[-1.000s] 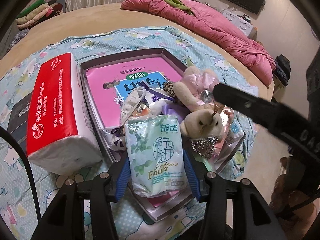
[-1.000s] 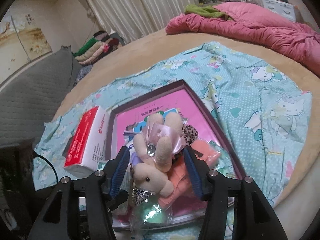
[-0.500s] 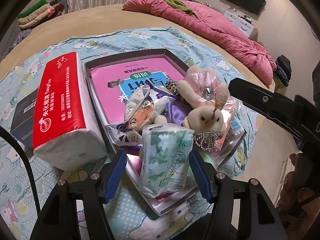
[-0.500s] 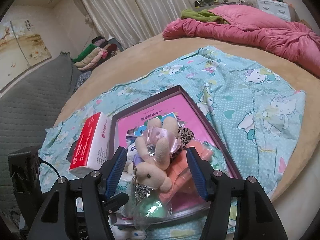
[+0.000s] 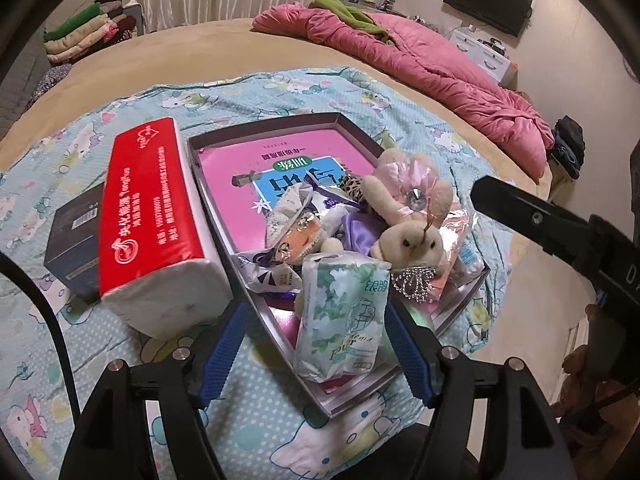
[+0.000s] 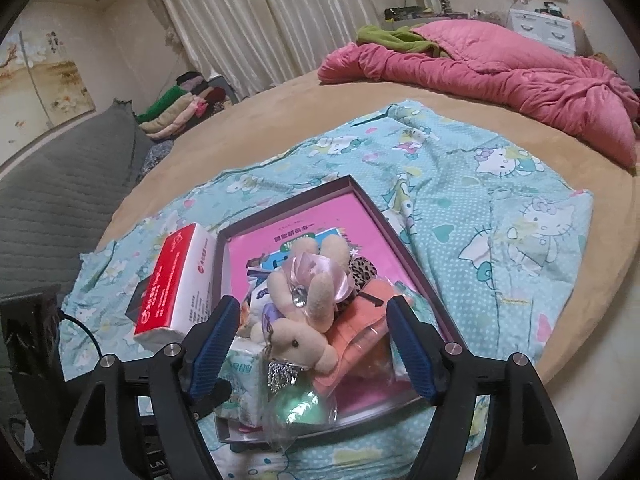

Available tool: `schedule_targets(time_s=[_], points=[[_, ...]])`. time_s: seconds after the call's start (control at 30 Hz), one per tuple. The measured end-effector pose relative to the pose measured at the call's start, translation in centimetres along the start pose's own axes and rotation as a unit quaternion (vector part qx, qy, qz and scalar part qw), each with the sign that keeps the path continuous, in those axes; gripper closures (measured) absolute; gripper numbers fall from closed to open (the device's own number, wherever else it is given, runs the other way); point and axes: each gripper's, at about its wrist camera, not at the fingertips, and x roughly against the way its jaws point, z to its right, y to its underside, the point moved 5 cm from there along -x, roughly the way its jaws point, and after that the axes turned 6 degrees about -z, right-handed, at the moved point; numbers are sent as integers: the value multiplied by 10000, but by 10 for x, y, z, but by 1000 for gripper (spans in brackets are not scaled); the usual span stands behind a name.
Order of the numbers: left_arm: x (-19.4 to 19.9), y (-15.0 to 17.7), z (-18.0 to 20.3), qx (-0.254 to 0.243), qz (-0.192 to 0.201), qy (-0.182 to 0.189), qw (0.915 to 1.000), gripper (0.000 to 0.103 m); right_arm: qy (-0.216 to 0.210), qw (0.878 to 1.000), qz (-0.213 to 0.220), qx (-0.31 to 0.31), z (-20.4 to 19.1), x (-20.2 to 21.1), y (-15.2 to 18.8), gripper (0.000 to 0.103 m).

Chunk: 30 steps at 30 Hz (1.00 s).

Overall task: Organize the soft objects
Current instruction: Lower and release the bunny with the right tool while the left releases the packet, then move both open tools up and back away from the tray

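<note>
Bedroom, round bed [image 6: 280, 120], cartoon-print sheet [image 5: 280, 80] under everything. Outside the tray, at left, a red tissue block [image 5: 152, 216] is seen, soft, boxy. Tray [image 5: 316, 120], rigid, is loaded at its near end: crinkly tissue pack [image 5: 340, 312] stands upright, long axis vertical, straight ahead between the opening left gripper [image 5: 316, 350], pads clear of it. Plush bunny [image 6: 300, 320], fuzzy, lies between the opening right gripper [image 6: 314, 346], ungripped.

Shallow dark-rimmed box [image 5: 352, 130] on the cartoon-print sheet, pink book flat inside; piled at its near end a green-and-white tissue pack [image 5: 340, 316] propped upright, crumpled wrappers [image 5: 296, 224], and a beige plush rabbit [image 5: 408, 216] with pink bow lying head-nearest.
</note>
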Motion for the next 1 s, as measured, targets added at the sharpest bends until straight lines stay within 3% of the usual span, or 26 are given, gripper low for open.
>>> schedule_targets(time_s=[0.5, 0.67, 1.0], points=[[33, 10, -14, 132, 207, -171, 9996, 20, 234, 9992, 192, 262, -21, 30, 9, 23], [46, 17, -22, 288, 264, -233, 9990, 19, 224, 9991, 174, 320, -32, 38, 17, 14], [76, 35, -28, 371, 348, -439, 9977, 18, 309, 9987, 164, 380, -49, 60, 47, 11]])
